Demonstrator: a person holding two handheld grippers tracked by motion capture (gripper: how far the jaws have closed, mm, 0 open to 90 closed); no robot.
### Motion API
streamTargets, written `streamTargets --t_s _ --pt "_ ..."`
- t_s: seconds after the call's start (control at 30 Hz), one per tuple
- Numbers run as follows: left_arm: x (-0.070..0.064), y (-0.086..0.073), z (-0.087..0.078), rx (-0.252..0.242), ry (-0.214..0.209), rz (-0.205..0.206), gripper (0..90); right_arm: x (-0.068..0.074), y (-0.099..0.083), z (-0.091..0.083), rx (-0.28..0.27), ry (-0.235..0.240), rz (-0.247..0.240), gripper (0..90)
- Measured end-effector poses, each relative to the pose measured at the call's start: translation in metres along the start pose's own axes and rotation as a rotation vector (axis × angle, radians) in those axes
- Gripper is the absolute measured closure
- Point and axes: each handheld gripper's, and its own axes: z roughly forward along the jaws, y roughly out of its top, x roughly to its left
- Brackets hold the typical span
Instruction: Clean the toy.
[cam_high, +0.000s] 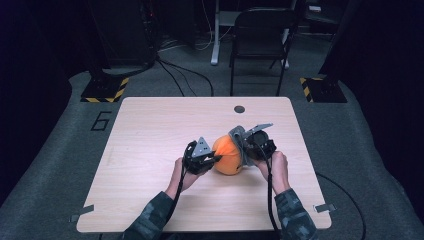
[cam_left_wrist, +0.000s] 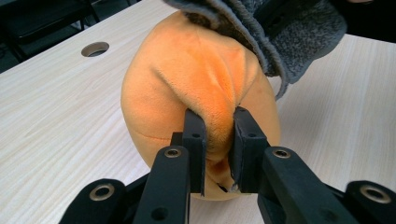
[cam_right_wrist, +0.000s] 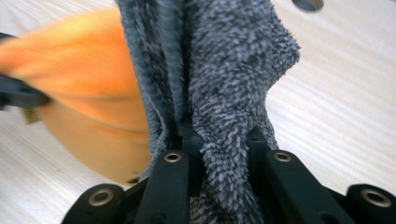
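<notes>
An orange plush ball (cam_high: 227, 155) rests on the light wooden table (cam_high: 150, 130), between my two grippers. My left gripper (cam_high: 212, 159) is shut on a pinched fold of the orange plush ball (cam_left_wrist: 196, 79) at its left side. A grey fuzzy cloth (cam_high: 239, 141) drapes over the ball's right side. My right gripper (cam_high: 246, 149) is shut on a bunched fold of that grey cloth (cam_right_wrist: 224, 70), with the orange plush ball (cam_right_wrist: 88, 88) just beyond it to the left. The grey cloth (cam_left_wrist: 280, 32) covers the ball's top in the left gripper view.
A round cable hole (cam_high: 239, 109) lies in the table near its far edge. A black folding chair (cam_high: 260, 40) stands behind the table. Yellow-black striped bases (cam_high: 105, 90) sit on the carpet at both far corners.
</notes>
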Motion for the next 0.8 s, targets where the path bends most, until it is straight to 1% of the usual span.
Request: streamTargets --t_s 0.07,0.1,0.13,0.17,0.2,0.23,0.27,0.33,0.37,0.4,0.47,0.5,0.53,0.6,0.63,0.7,0.77,0.8 --pt "0.000 0.000 0.000 -0.005 -0.001 0.000 77.9 -0.004 -0.001 0.001 0.003 -0.006 0.020 77.3" --pt "0.001 0.000 -0.001 -0.005 -0.004 0.006 77.9 -0.008 -0.001 -0.001 0.002 0.002 0.025 77.1" --pt "0.001 0.000 -0.001 -0.005 -0.004 0.006 77.8 -0.008 -0.001 -0.001 0.002 0.002 0.025 77.1" --pt "0.001 0.000 -0.001 -0.008 -0.001 0.007 77.8 -0.010 -0.001 -0.005 -0.016 0.017 0.040 76.9" --pt "0.001 0.000 -0.002 -0.010 -0.003 0.003 77.4 -0.013 0.002 -0.018 -0.062 0.058 0.062 76.6" --pt "0.002 0.001 -0.003 -0.007 -0.001 0.010 77.4 -0.013 0.004 -0.024 -0.080 0.072 0.065 76.5" --pt "0.000 0.001 -0.002 -0.013 -0.002 0.008 77.3 -0.011 0.006 -0.031 -0.103 0.099 0.067 76.4" --pt "-0.002 0.002 -0.002 -0.010 -0.007 0.025 77.0 -0.002 0.011 -0.043 -0.144 0.134 0.054 76.4" --pt "-0.004 0.003 -0.001 -0.015 -0.003 0.034 77.0 0.003 0.013 -0.048 -0.153 0.150 0.019 76.3" --pt "-0.006 0.003 -0.001 -0.014 -0.010 0.039 76.9 0.011 0.015 -0.050 -0.163 0.165 0.005 76.3" --pt "-0.008 0.004 -0.001 -0.014 -0.025 0.050 77.0 0.026 0.018 -0.048 -0.150 0.188 -0.032 76.2" --pt "-0.009 0.004 -0.001 -0.012 -0.028 0.054 77.0 0.032 0.018 -0.043 -0.130 0.202 -0.048 76.2" --pt "-0.011 0.004 0.000 -0.008 -0.028 0.062 77.1 0.038 0.018 -0.037 -0.108 0.198 -0.064 76.2" --pt "-0.013 0.003 0.002 0.016 -0.011 0.095 77.2 0.045 0.016 -0.022 -0.069 0.168 -0.077 76.5" --pt "-0.012 0.002 0.003 0.014 -0.016 0.087 77.3 0.044 0.015 -0.017 -0.067 0.153 -0.086 76.9" --pt "-0.012 0.002 0.004 0.007 -0.023 0.077 77.5 0.041 0.015 -0.015 -0.059 0.142 -0.085 77.2" --pt "-0.013 0.002 0.004 0.006 -0.024 0.087 77.7 0.037 0.014 -0.017 -0.056 0.117 -0.079 77.3" --pt "-0.013 0.002 0.005 0.003 -0.021 0.083 77.8 0.035 0.014 -0.017 -0.054 0.108 -0.078 77.3"
